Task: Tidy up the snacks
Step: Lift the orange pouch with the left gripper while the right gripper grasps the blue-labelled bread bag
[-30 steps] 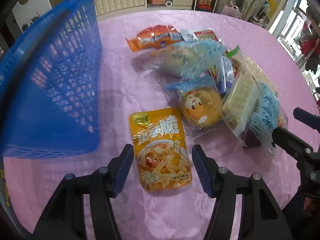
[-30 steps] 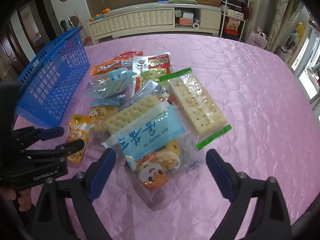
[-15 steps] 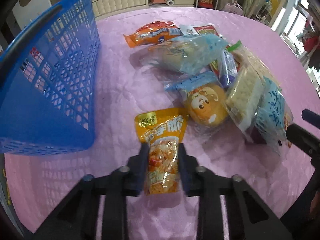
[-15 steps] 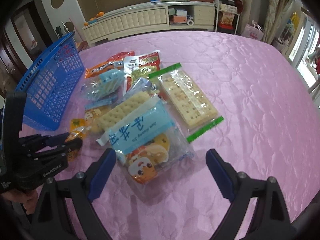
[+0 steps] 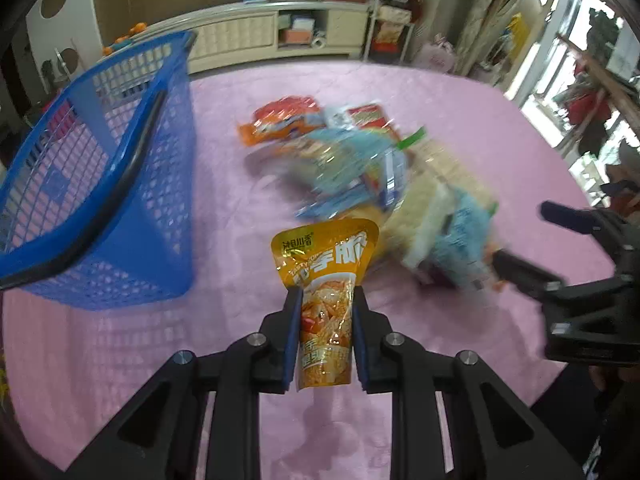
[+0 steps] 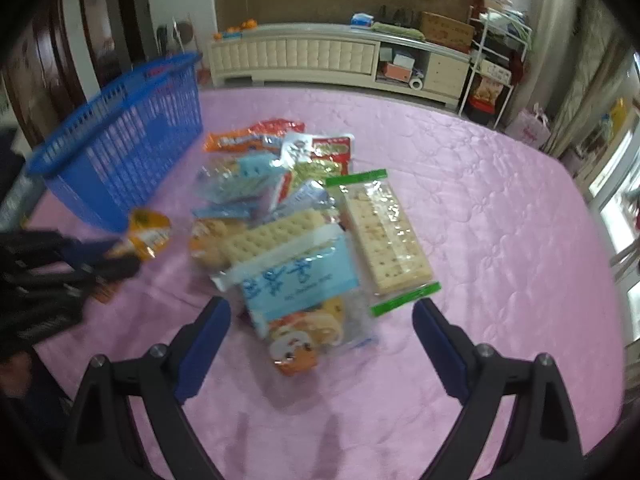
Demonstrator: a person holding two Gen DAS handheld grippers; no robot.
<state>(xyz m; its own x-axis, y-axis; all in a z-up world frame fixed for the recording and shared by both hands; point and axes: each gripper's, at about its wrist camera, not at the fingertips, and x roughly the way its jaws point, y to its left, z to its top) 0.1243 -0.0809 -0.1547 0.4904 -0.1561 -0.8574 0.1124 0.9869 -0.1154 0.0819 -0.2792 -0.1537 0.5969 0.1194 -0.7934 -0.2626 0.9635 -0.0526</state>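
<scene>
My left gripper (image 5: 326,300) is shut on a yellow snack pouch (image 5: 326,268), squeezing its lower half and holding it off the pink table. In the right wrist view the same pouch (image 6: 146,232) hangs at the left in the left gripper (image 6: 116,260). A blue mesh basket (image 5: 92,184) stands to the left, also seen from the right wrist (image 6: 124,136). My right gripper (image 6: 320,320) is open above the near end of the snack pile (image 6: 304,224), over a bun packet with a cartoon face (image 6: 300,344). The pile (image 5: 360,168) is blurred in the left wrist view.
The pink quilted tablecloth (image 6: 500,220) stretches bare to the right of the pile. A cream low cabinet (image 6: 320,56) and a shelf rack (image 6: 496,52) stand beyond the table's far edge. The right gripper shows at the right edge of the left wrist view.
My left gripper closed on the yellow pouch and lifted it off the table, tilting up toward the basket. The right gripper stayed open over the pile and rolled slightly.
</scene>
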